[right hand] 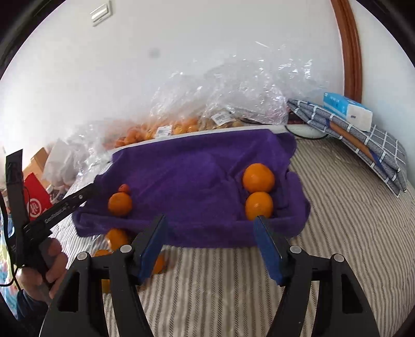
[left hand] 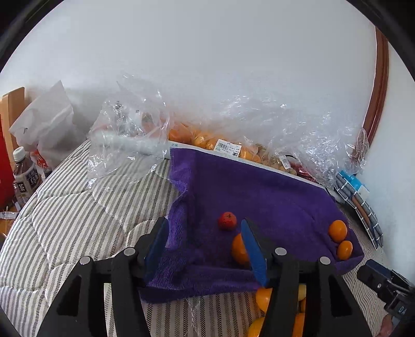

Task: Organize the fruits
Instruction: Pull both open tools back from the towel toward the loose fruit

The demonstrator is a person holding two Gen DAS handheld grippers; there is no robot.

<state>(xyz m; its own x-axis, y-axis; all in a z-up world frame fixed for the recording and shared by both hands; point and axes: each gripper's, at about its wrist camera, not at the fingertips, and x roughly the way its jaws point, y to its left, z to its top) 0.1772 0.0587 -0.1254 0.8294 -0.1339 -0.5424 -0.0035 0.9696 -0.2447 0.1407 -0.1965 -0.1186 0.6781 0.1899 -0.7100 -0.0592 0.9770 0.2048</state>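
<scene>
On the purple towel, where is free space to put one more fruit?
The purple towel's middle is bare, between the left orange with the small red fruit and the two stacked oranges right. Both towel ends are crowded.

White wall (right hand: 181, 64) behind, switch plate (right hand: 101, 12) up high, wood door frame (right hand: 350, 46) at right. Striped quilt (right hand: 337, 220) covers bed. Soft daylight.

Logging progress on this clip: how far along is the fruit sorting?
Done: two oranges sit paired at the purple towel right end; one orange and a small red fruit lie at its left. In hand: nothing, left gripper and right gripper both open. Left: loose oranges on the striped bedding, bagged fruit behind.
</scene>
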